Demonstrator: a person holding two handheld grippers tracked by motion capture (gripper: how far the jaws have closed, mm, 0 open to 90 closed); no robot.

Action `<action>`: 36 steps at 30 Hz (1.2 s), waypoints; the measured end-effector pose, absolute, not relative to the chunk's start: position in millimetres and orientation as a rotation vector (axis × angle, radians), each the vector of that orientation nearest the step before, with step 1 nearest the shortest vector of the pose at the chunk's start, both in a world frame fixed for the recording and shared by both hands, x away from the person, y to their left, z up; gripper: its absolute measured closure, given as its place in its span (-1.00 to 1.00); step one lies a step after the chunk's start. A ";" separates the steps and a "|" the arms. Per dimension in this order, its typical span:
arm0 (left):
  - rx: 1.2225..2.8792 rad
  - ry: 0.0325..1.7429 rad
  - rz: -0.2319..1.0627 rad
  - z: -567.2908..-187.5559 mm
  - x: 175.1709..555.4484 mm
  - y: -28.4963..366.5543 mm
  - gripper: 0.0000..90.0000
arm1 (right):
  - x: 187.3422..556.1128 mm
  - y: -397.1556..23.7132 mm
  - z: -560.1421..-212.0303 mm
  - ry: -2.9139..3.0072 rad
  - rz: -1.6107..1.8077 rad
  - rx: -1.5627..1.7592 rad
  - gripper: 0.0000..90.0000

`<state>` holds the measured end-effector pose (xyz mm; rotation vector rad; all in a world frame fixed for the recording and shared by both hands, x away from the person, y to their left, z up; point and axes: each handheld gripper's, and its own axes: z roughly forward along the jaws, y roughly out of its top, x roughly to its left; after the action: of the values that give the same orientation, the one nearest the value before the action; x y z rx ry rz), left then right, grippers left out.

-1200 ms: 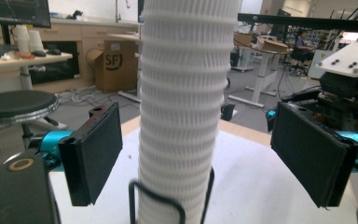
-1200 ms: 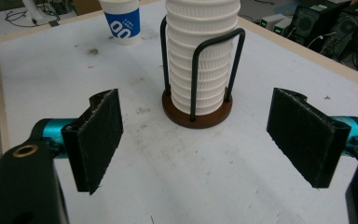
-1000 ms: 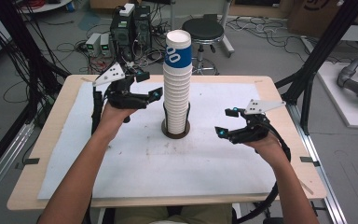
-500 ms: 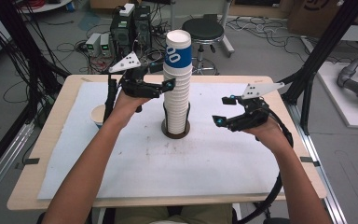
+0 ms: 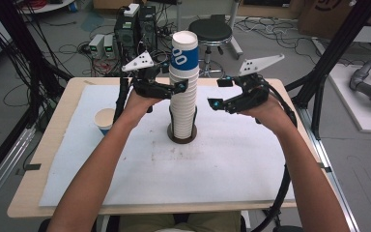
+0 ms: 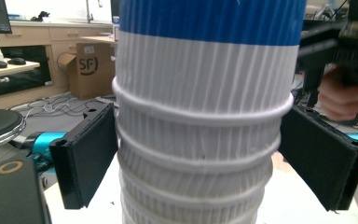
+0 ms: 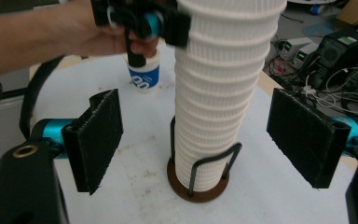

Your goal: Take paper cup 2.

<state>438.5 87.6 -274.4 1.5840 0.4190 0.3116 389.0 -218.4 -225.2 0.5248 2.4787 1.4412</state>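
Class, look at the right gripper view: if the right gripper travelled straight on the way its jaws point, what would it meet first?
Probably the tall stack of white ribbed paper cups, which stands in line between the right gripper's open jaws, though depth is hard to judge.

Both forearms reach forward, left hand-held gripper (image 5: 178, 88) and right hand-held gripper (image 5: 218, 94) raised, jaws apart, facing inward.
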 end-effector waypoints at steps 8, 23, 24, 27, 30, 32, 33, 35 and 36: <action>1.591 0.402 0.307 -274.1 439.2 87.9 -0.66 | 402.1 -202.4 -189.5 2.496 1.429 0.494 -0.59; 1.598 0.407 0.314 -273.2 437.2 85.4 -0.65 | 435.4 -163.3 -140.5 2.507 1.352 0.470 -0.59; 1.598 0.407 0.314 -273.1 437.1 85.3 -0.65 | 436.9 -161.9 -139.7 2.510 1.347 0.476 -0.59; 1.597 0.407 0.316 -273.2 437.3 84.9 -0.65 | 442.8 -156.0 -137.4 2.524 1.348 0.480 -0.59; 1.599 0.407 0.317 -273.0 437.6 84.2 -0.65 | 448.5 -149.9 -136.2 2.539 1.326 0.480 -0.59; 1.602 0.403 0.317 -272.6 437.4 83.7 -0.65 | 451.3 -145.6 -135.3 2.551 1.316 0.478 -0.58; 1.603 0.402 0.318 -272.6 437.3 83.5 -0.65 | 452.2 -143.8 -134.7 2.554 1.315 0.477 -0.58; 1.604 0.404 0.317 -272.5 437.1 83.4 -0.65 | 453.6 -140.9 -134.1 2.559 1.307 0.478 -0.57; 1.603 0.404 0.316 -272.4 437.1 83.5 -0.65 | 454.8 -139.4 -133.8 2.572 1.298 0.475 -0.48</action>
<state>437.1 83.5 -272.4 1.6029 0.4045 0.3161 454.8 -139.4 -133.8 0.4749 2.5716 1.2985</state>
